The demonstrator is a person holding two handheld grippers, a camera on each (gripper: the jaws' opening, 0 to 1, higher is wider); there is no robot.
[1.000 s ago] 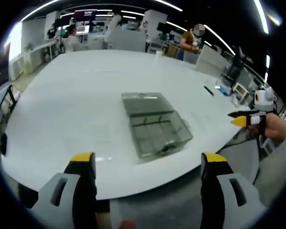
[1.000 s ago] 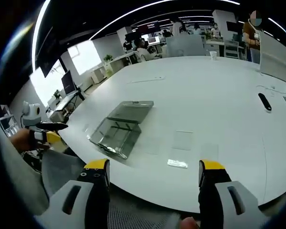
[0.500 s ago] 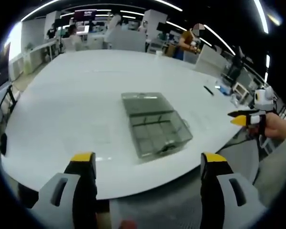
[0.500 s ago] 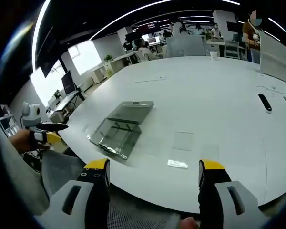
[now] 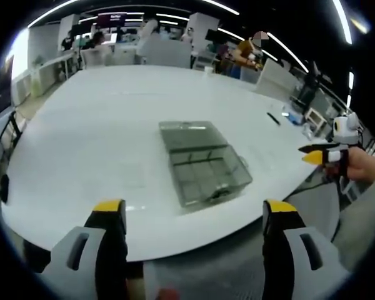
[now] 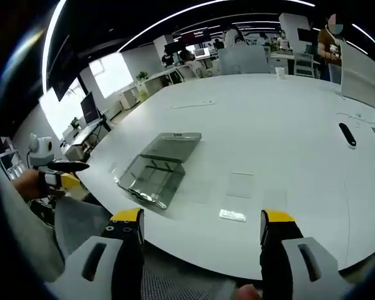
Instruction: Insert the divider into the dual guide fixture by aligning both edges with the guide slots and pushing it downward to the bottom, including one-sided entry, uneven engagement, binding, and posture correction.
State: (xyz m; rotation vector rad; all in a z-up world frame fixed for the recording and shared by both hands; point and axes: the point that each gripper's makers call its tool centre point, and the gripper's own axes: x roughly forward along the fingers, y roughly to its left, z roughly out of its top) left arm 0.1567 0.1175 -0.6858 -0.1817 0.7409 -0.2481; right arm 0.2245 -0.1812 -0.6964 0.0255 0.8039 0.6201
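Left gripper view: the left gripper (image 5: 195,215) sits at the near edge of a large white table (image 5: 100,125), jaws spread wide with nothing between them, yellow fingertips (image 5: 109,205) over the table rim. Ahead and a little right of centre lies the clear dual guide fixture (image 5: 203,162), a transparent tray-like box with inner ribs, flat on the tabletop. Right of it, off the table edge, the right gripper (image 5: 319,155) comes in, held in a person's hand (image 5: 361,166); its yellow-and-black tips lie close together, but whether anything is pinched there cannot be told. A dark pen-like item (image 5: 274,119) lies farther back on the table.

Right gripper view: at far left the left gripper (image 6: 67,174) shows in a hand, off the table corner. The fixture (image 6: 157,167) lies left of centre, near the table edge. To its right, flat on the table (image 6: 269,119), are faint clear sheets: one divider (image 6: 240,184), a smaller clear strip (image 6: 232,215) nearer the edge. The right gripper (image 6: 202,220) is wide open and empty, tips over the near rim. A dark oblong object (image 6: 347,133) lies far right.
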